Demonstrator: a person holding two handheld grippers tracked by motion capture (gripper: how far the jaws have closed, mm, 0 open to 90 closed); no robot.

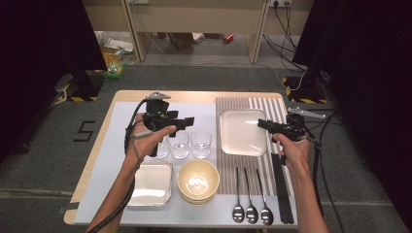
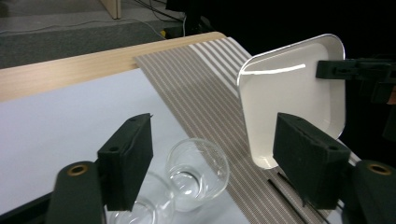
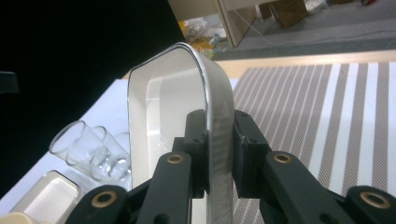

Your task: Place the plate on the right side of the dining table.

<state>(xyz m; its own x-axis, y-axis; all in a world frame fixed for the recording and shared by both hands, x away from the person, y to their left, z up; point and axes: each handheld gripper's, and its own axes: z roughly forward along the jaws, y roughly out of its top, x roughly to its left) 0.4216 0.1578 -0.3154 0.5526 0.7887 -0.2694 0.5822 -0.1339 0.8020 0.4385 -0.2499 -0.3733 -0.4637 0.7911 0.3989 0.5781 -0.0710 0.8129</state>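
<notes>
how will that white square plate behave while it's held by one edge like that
The white plate looks stiff: it keeps its shape though the right gripper pinches only its rim. Its glossy glaze suggests it may slip or swing between the pads. It is probably ceramic, so fairly heavy and likely to chip if dropped on the striped mat.

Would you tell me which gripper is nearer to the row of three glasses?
Left. The left gripper hangs open just above the glasses. The right gripper is off to their right, clamped on the rim of the raised white square plate.
</notes>
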